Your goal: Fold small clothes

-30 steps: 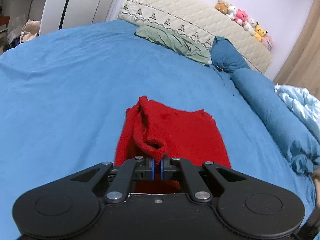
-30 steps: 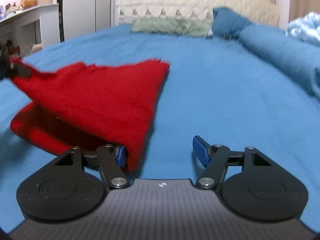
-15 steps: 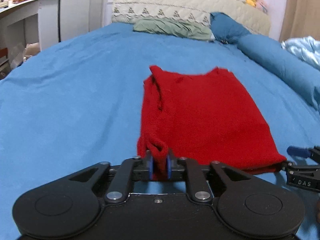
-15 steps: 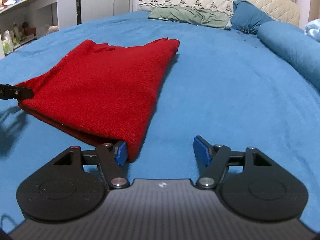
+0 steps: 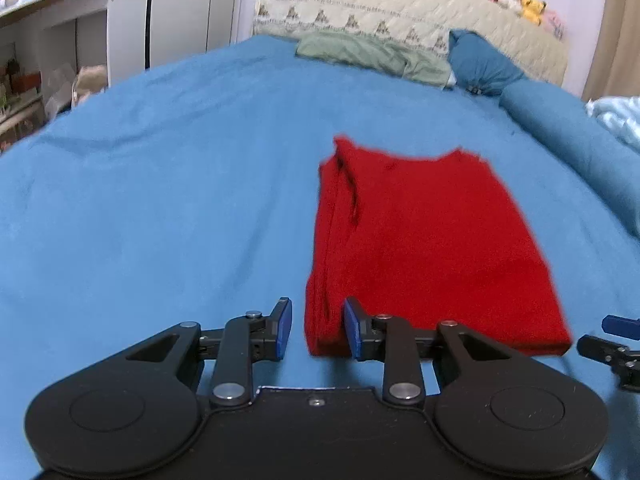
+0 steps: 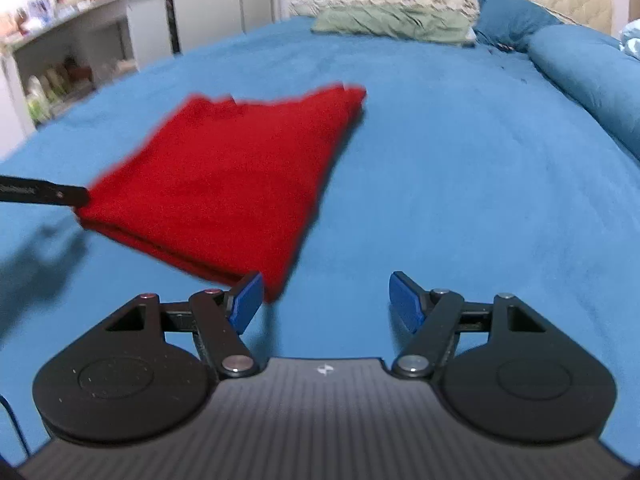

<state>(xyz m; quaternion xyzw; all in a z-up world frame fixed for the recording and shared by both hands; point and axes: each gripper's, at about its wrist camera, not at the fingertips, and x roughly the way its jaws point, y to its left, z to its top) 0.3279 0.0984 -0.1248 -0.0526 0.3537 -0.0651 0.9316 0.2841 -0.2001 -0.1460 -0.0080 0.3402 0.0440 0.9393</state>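
Item: one red knitted garment (image 5: 424,248), folded into a rough rectangle, lying flat on the blue bedspread (image 5: 160,208) toward the near side of the bed, well apart from the green pillow (image 5: 372,56) and the dark blue bolster (image 5: 560,128) at the far end. Left tongs (image 5: 318,330): jaws opening, at a narrow gap; the near left corner of the garment sits between the blue pads, and the right pad appears just against the cloth without pressing it. Right tongs (image 6: 326,300): jaws wide, nothing between them; the left pad stands just beside the near right corner of the garment, and contact cannot be told. Condition: fold looks finished or nearly so, with stacked layers showing along the near and left edges. Risks, as judged: knit fibres may catch on a pad as the left tongs draw away, dragging the corner and peeling the top layer open; a pull-back before the gap has widened enough would cause this. The right pad may likewise nudge its corner out of square. The soft bedspread gives under pressure, so any downward push may wrinkle the stack.
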